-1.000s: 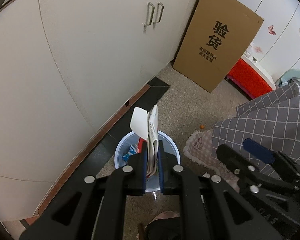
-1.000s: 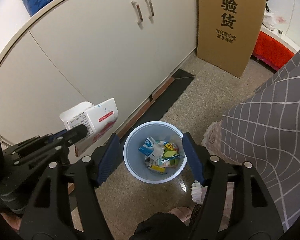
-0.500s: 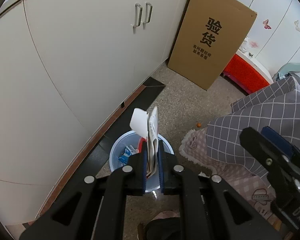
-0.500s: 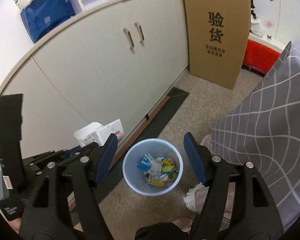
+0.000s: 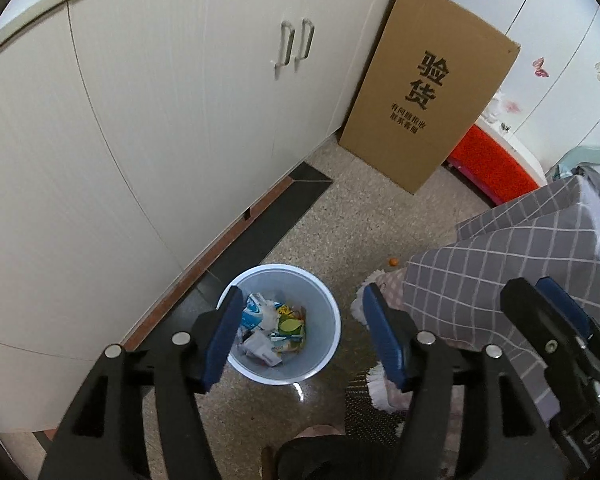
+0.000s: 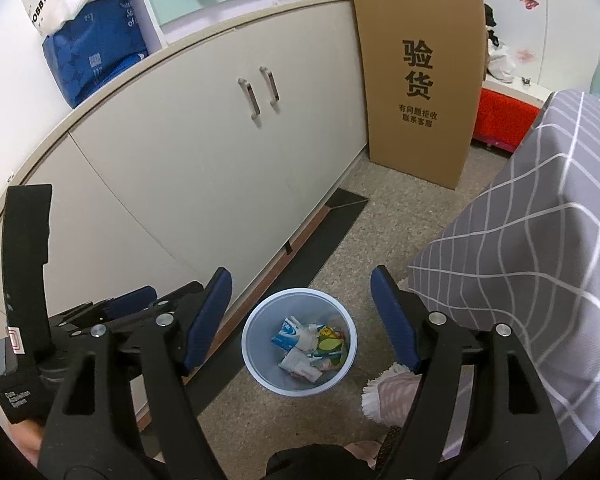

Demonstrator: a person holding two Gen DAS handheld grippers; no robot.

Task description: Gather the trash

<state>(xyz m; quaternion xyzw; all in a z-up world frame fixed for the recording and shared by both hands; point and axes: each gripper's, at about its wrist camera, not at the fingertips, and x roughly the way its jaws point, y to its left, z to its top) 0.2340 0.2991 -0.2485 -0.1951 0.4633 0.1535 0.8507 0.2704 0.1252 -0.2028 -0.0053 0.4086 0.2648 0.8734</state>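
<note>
Pale blue bin, brown cardboard box, grey white-checked cloth, cream cabinets, probably pink rug.

light: even, soft indoor | shadows: faint | focus: sharp | edges: strong fisheye bend, dark corners

Cream cabinets along a speckled stone floor

A long run of cream cabinets with paired metal handles lines the speckled floor, where a dark strip runs along the base. A tall cardboard box printed with Chinese characters leans at the cabinet's end, a red crate beside it. A grey checked cloth drapes furniture on the right; butterfly stickers dot the white wall
</note>
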